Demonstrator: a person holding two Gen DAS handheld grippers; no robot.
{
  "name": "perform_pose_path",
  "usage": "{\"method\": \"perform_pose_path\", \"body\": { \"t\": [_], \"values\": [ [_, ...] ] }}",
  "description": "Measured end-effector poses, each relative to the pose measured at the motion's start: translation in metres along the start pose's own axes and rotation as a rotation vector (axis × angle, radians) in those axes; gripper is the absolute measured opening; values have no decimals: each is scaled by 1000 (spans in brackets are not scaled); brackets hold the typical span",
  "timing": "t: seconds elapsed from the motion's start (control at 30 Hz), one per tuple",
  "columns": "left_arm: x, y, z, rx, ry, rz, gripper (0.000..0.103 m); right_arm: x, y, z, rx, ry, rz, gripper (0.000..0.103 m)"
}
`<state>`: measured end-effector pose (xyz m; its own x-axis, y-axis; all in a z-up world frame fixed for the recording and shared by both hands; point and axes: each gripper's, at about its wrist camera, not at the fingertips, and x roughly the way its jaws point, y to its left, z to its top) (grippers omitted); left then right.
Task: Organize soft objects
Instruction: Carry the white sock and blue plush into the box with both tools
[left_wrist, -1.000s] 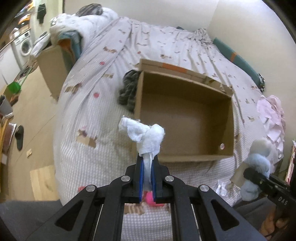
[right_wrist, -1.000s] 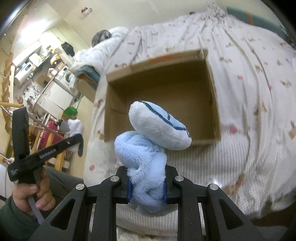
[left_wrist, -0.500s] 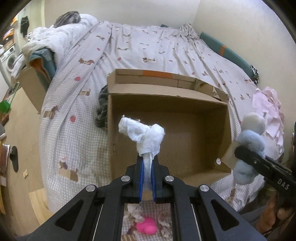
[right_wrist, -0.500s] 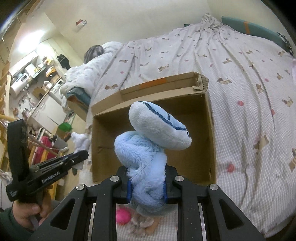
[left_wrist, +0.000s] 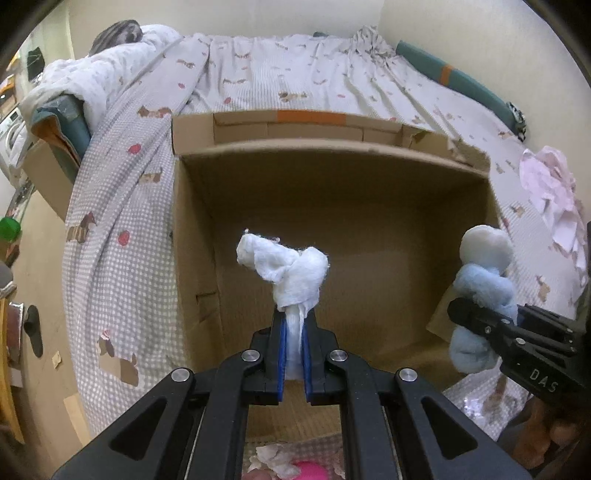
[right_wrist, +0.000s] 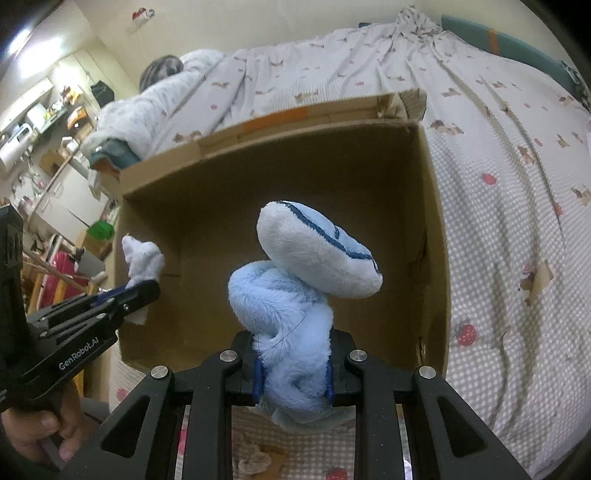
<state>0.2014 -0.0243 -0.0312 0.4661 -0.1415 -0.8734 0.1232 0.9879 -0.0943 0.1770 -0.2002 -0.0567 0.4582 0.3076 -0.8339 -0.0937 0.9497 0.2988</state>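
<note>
My left gripper (left_wrist: 293, 325) is shut on a white cloth wad (left_wrist: 284, 264) and holds it over the near side of an open cardboard box (left_wrist: 369, 221) on the bed. My right gripper (right_wrist: 293, 363) is shut on a light blue plush toy (right_wrist: 295, 291) with a white, blue-striped end, held over the same box (right_wrist: 432, 206). The plush also shows at the right in the left wrist view (left_wrist: 484, 291). The white cloth also shows at the left in the right wrist view (right_wrist: 142, 258). The box floor in view is bare.
The box sits on a bed with a checked, dog-print cover (left_wrist: 122, 206). A pink cloth (left_wrist: 554, 195) lies to the box's right. A pink ball (left_wrist: 306, 470) lies below my left gripper. A folded duvet pile (left_wrist: 85, 81) lies at the bed's left corner.
Both grippers have moved forward and closer to the box, which now fills each view. Each holds its object as before.
</note>
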Motion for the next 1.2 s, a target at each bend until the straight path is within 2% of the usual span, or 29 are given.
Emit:
{"method": "perform_pose_path", "body": {
  "t": [0.1, 0.5, 0.9, 1.2],
  "values": [
    [9, 0, -3, -3, 38, -13, 7, 8, -2, -1, -10, 23, -16, 26],
    [22, -2, -8, -5, 77, -12, 7, 25, -6, -1, -5, 82, -24, 27],
    [27, -6, -7, 12, 84, -2, 7, 30, -4, 2, -1, 97, -23, 27],
    [27, -14, -11, 50, 91, 3, 11, 28, -7, 1, 11, 95, -19, 28]
  ]
}}
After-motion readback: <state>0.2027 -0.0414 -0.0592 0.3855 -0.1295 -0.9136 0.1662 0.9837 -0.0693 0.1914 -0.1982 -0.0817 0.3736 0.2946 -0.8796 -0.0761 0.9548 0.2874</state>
